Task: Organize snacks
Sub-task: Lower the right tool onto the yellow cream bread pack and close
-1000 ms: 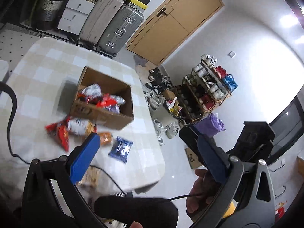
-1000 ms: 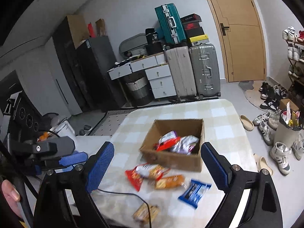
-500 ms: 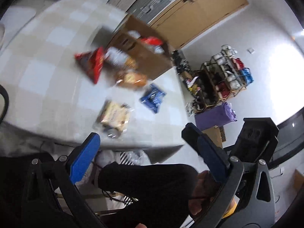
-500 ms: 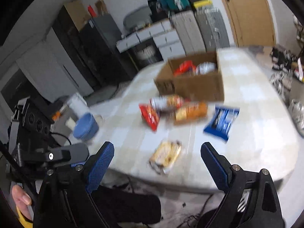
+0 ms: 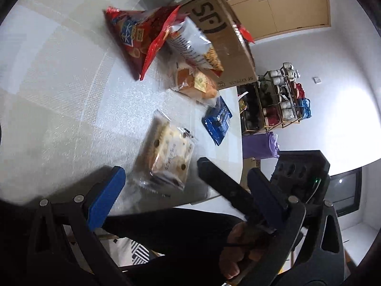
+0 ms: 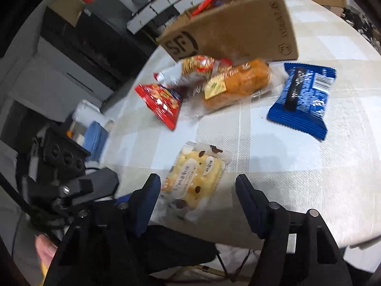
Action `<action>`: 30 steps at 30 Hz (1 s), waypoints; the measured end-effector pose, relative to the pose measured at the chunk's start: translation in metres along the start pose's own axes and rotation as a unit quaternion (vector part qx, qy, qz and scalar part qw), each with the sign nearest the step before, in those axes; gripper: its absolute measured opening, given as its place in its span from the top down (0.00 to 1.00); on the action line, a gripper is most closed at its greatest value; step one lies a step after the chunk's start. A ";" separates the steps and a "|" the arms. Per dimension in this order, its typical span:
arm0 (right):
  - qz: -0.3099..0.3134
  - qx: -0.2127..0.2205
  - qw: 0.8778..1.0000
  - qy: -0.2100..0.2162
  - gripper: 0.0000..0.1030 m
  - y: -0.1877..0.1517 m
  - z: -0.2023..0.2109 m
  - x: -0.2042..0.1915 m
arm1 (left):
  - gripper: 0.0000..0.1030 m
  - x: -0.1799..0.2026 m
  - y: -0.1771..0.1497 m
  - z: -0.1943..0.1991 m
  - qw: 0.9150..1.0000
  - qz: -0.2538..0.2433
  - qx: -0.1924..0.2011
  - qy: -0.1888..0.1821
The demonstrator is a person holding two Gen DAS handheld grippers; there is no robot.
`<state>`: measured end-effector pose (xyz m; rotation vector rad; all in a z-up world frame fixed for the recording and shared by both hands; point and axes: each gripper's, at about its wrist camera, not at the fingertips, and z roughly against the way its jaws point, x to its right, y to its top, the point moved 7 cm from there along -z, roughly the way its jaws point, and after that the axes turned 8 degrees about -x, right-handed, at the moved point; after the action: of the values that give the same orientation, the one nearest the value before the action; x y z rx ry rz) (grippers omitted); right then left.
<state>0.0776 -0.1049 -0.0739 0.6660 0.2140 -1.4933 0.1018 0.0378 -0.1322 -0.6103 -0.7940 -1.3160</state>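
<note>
A cream pastry packet (image 6: 195,174) lies near the table's front edge. My right gripper (image 6: 197,186) straddles it with its jaws closing, and a gap still shows beside each pad. My left gripper (image 5: 184,174) hangs open just in front of the same packet (image 5: 171,152). Farther back lie a blue packet (image 6: 302,95), an orange bread packet (image 6: 235,83), a red chip bag (image 6: 162,102) and a white-and-orange snack bag (image 6: 190,69). Behind them stands the cardboard box (image 6: 238,31) with snacks inside.
The checked table (image 6: 309,178) ends just below both grippers. A shoe rack (image 5: 276,102), a purple bag (image 5: 259,145) and a wooden door (image 5: 285,7) lie off its right side. Dark cabinets (image 6: 83,35) and white drawers (image 6: 166,4) stand behind. A person's hand (image 5: 243,250) holds the right gripper.
Both grippers have dropped from high above to the table's front edge. The snacks now loom close, and the right jaws have narrowed around the pastry packet.
</note>
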 end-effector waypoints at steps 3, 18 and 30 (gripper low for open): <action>0.018 -0.002 1.000 -0.025 0.37 0.003 -0.009 -0.003 | 0.04 0.001 0.007 -0.003 1.000 0.000 -0.001 -0.018; 0.015 0.011 1.000 0.002 0.72 0.003 -0.016 0.005 | 0.47 -0.003 0.011 -0.024 0.999 0.016 -0.022 -0.047; -0.108 -0.026 0.979 0.172 0.72 0.002 -0.021 0.030 | 0.48 -0.013 0.014 -0.014 0.999 0.030 -0.007 -0.045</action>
<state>0.0876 -0.1191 -0.1061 0.8795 0.6054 -1.5644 0.1167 0.0371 -0.1504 -0.7037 -0.8339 -1.2466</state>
